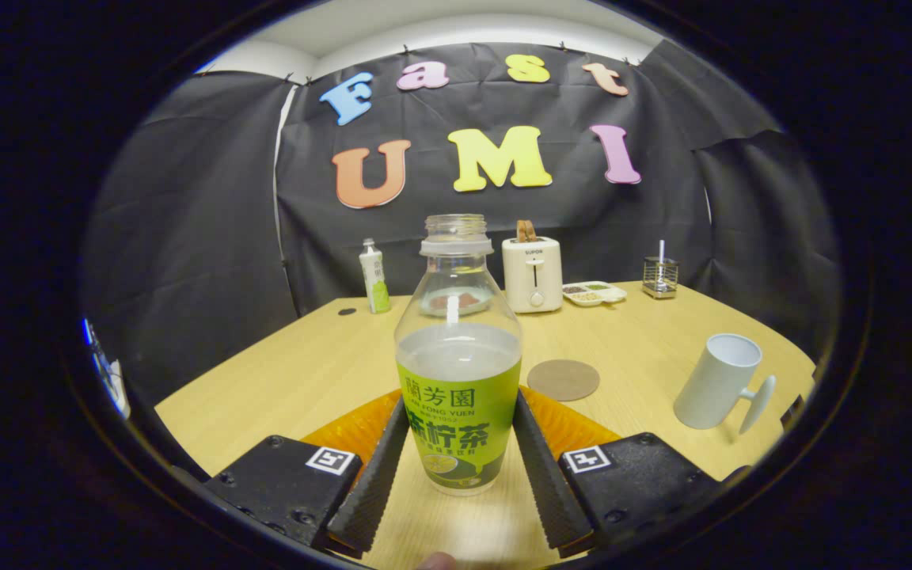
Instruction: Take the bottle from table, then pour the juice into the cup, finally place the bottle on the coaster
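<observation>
I have the tool (460, 467) spread around the uncapped juice bottle (458, 372), fingers flanking its label on either side — whether they touch it I cannot tell — so I judge the grasp not yet made. The bottle stands upright on the bench (298, 372), roughly half full of pale liquid. Coaster (563, 379) lies just beyond it; the white cup (719, 381) is off to the right, its contents hidden — toaster (532, 273) at the back.
</observation>
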Action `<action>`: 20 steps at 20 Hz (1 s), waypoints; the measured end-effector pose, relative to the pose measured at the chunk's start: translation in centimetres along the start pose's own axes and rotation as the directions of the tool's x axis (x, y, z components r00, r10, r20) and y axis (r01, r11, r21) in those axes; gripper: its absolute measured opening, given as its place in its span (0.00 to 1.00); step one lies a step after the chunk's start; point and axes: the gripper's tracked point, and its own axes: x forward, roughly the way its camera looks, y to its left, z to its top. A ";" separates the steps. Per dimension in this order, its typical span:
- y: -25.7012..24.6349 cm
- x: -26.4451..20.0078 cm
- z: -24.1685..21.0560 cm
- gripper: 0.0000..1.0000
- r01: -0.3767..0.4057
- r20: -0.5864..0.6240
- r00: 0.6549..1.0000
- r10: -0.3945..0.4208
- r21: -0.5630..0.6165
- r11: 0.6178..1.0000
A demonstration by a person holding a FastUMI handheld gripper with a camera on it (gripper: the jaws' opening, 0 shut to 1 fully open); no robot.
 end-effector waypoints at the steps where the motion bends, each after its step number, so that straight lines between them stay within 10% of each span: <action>1: 0.1 -0.2 0.2 0.81 -0.011 0.000 1.000 0.011 0.025 1.000; 13: -3.6 -1.5 4.3 0.80 -0.019 0.043 0.999 0.005 0.325 0.946; 20: -4.7 -0.8 6.5 0.80 -0.130 0.116 0.990 0.078 0.566 0.814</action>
